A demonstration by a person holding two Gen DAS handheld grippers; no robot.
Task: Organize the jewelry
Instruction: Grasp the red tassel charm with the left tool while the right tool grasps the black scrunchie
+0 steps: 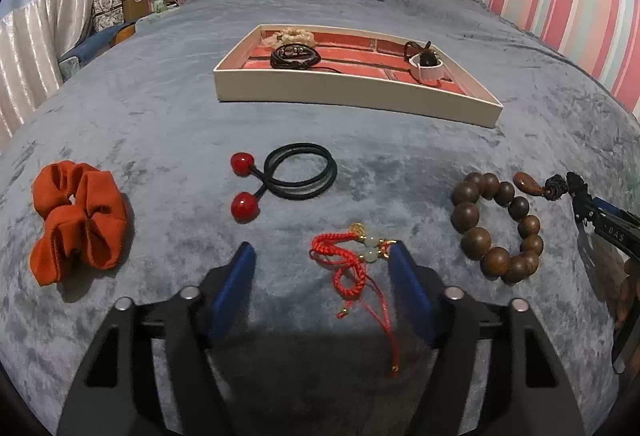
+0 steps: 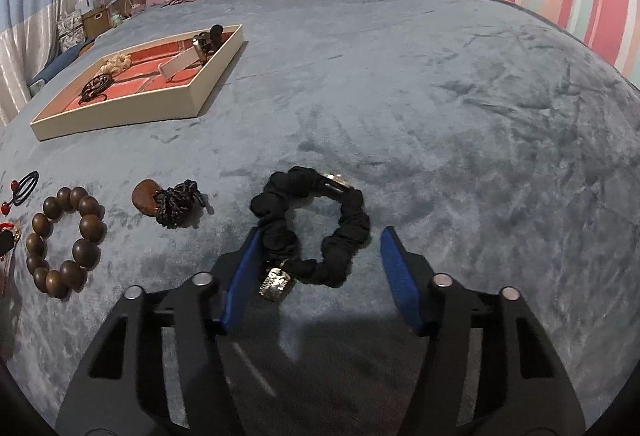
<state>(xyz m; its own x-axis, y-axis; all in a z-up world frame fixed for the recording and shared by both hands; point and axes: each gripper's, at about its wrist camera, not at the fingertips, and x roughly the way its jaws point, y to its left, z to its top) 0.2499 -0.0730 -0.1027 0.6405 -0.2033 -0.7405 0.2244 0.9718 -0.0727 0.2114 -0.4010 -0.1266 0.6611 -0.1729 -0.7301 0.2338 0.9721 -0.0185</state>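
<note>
My left gripper [image 1: 322,256] is low over the grey-blue blanket and open. A red braided cord bracelet [image 1: 348,264] with pale beads lies between its blue pads, against the right pad; the left pad is apart from it. My right gripper [image 2: 320,248] is also open around a black scrunchie [image 2: 348,220] with a silver charm [image 2: 276,284]. Its left pad touches the fabric and its right pad stands clear. The cream tray [image 1: 352,96] with red lining lies farther back and holds several pieces.
On the blanket lie an orange scrunchie [image 1: 80,220], a black hair tie with red balls [image 1: 300,172], a wooden bead bracelet [image 1: 496,224] and a wooden pendant on black cord [image 2: 168,200]. Striped pillows and a pink striped wall stand behind.
</note>
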